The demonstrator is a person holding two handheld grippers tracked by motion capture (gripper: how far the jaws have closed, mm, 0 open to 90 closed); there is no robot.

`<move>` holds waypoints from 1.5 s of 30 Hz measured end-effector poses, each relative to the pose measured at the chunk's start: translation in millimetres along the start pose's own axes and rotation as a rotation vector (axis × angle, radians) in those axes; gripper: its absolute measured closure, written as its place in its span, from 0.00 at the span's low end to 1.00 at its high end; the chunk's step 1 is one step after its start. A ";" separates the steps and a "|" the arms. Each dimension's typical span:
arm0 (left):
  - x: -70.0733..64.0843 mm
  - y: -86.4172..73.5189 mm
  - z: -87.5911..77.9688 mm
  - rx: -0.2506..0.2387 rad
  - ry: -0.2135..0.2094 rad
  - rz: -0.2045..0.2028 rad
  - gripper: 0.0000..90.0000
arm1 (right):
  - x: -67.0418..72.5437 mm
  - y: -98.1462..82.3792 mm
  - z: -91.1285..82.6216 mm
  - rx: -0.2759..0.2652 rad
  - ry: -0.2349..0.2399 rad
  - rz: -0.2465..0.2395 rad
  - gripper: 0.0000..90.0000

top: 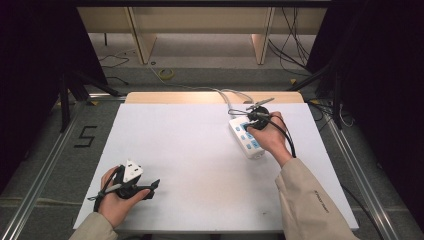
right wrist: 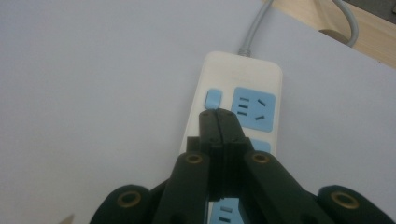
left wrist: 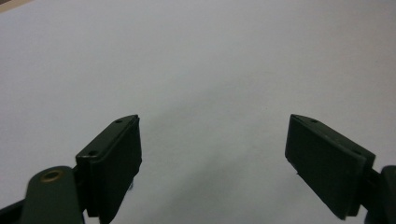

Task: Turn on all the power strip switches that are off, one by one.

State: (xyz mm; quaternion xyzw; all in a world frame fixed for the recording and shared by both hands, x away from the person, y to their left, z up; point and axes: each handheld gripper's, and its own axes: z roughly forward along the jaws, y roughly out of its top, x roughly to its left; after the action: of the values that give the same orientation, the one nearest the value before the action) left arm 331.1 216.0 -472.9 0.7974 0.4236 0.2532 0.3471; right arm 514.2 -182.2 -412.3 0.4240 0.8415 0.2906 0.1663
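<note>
Left tool (left wrist: 212, 154) low over the bare white bench (top: 190, 150), jaws spread wide, nothing between them. Right tool (right wrist: 218, 116) pressed fully closed, gripping nothing, tips down on the white power strip (right wrist: 247, 84) right beside its small blue switch (right wrist: 213, 99), blue sockets directly ahead and beneath, grey cable (right wrist: 345, 23) beyond.

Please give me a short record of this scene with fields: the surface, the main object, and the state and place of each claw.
surface: white table
main object: white power strip with blue sockets, grey cable leading off the far edge
left claw: open, empty, near front left of table
right claw: shut, tips above the strip beside a blue button
</note>
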 end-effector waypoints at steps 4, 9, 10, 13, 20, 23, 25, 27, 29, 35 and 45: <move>-0.4 -0.2 0.0 0.000 -0.002 -0.001 0.20 | -1.1 4.5 6.1 0.004 -0.003 0.000 1.00; -0.8 0.0 0.1 0.000 -0.005 0.005 0.20 | -3.0 9.3 11.3 0.007 -0.006 0.008 1.00; -1.0 0.0 0.3 -0.002 -0.005 0.003 0.20 | -3.4 10.4 12.6 0.011 -0.007 0.009 1.00; -0.9 -0.1 0.1 -0.002 -0.007 0.005 0.20 | -4.3 13.3 17.4 0.019 -0.009 0.011 1.00; -1.2 -0.4 -0.1 -0.002 -0.008 0.003 0.20 | -9.1 16.0 31.0 0.050 -0.016 0.025 1.00; -0.9 -0.6 -0.1 -0.001 -0.008 0.004 0.20 | -11.3 16.6 34.2 0.056 -0.020 0.036 1.00; -0.9 -0.5 0.1 0.000 -0.008 0.005 0.20 | -11.8 17.2 36.6 0.064 -0.021 0.034 1.00; -1.2 -0.4 0.1 0.000 -0.009 0.005 0.20 | -11.5 17.6 37.8 0.068 -0.019 0.033 1.00; -1.3 -0.4 -0.1 0.000 -0.009 0.005 0.20 | -11.5 18.1 40.8 0.073 -0.020 0.033 1.00; -0.8 -0.7 -0.3 0.000 -0.008 0.007 0.20 | -12.1 20.4 46.6 0.078 -0.021 0.034 1.00; -1.2 -0.4 0.0 -0.002 -0.009 0.006 0.20 | -7.0 21.7 54.5 0.089 -0.010 0.033 1.00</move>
State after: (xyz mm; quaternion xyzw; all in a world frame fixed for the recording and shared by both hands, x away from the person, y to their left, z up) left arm 330.3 215.1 -473.3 0.7996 0.4194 0.2509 0.3490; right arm 560.3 -158.6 -440.7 0.4465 0.8455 0.2533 0.1467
